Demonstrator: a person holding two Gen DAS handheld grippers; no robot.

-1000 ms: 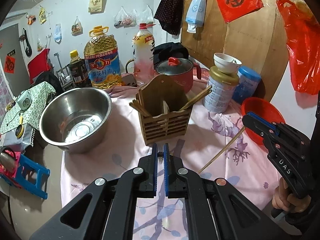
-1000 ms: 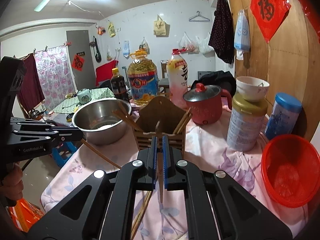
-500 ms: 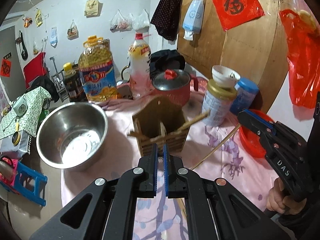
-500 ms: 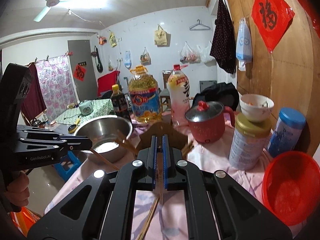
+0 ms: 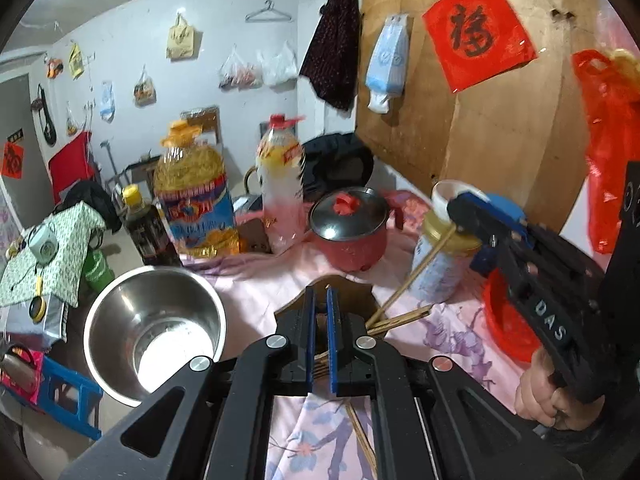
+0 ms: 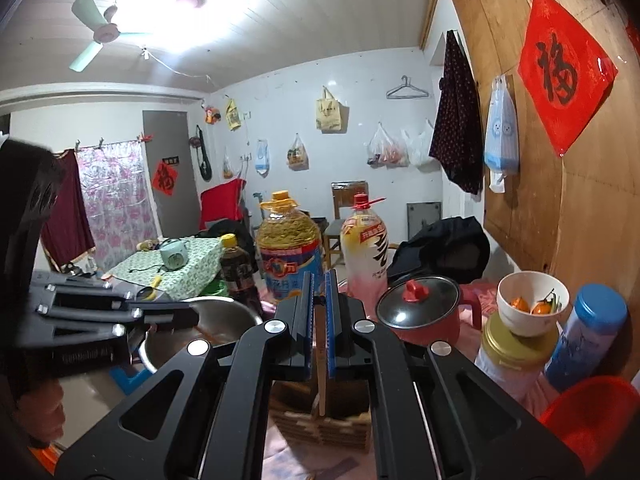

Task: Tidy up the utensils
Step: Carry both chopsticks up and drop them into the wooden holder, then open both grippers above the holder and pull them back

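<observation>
A wooden slatted chopstick holder (image 5: pixel 352 300) stands mid-table, mostly hidden behind my left gripper (image 5: pixel 319 300), which is shut, its jaws nearly touching; whether it holds anything I cannot tell. Several chopsticks (image 5: pixel 400 316) lean out of the holder. My right gripper (image 5: pixel 456 210) is shut on a single chopstick (image 5: pixel 424 262), held above the holder with its lower end slanting down into it. In the right wrist view this chopstick (image 6: pixel 321 360) sits between the right gripper's jaws (image 6: pixel 319 280), over the holder (image 6: pixel 320 420). One more chopstick (image 5: pixel 360 432) lies on the cloth.
A steel bowl (image 5: pixel 156 328) sits left of the holder. Behind stand an oil jug (image 5: pixel 192 200), a dark bottle (image 5: pixel 144 224), a drink bottle (image 5: pixel 280 192) and a red pot (image 5: pixel 348 228). A tin with a white bowl on it (image 6: pixel 516 336), a blue-lidded jar (image 6: pixel 584 336) and a red basket (image 6: pixel 592 416) stand at right.
Both grippers have risen and tilted upward. The right gripper has lifted its chopstick off the cloth and brought its lower end to the holder. The left gripper now sits in front of the holder.
</observation>
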